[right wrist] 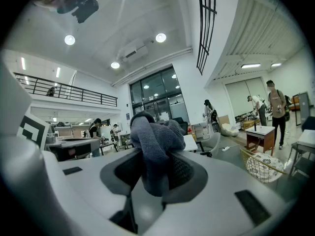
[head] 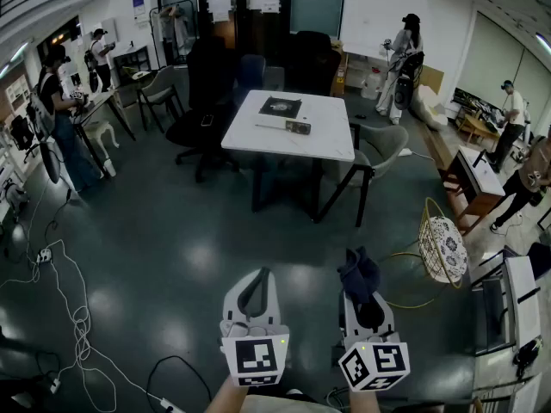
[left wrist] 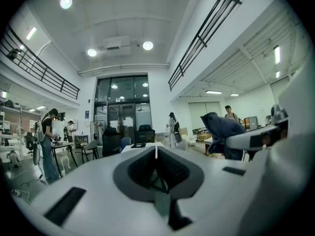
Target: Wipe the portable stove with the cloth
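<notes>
dark cloth [right wrist: 155, 137] in right tongs [right wrist: 158, 165]

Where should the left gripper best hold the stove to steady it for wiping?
Probably its left edge, from the left: the stove lies flat on the table, and this leaves the top free for the cloth. It is too far to see handles.

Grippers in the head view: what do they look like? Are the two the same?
Yes, they match. The left gripper and the right gripper each have a smooth white body, a claw lined in dark grey, and a white cube printed with black square markers.
</notes>
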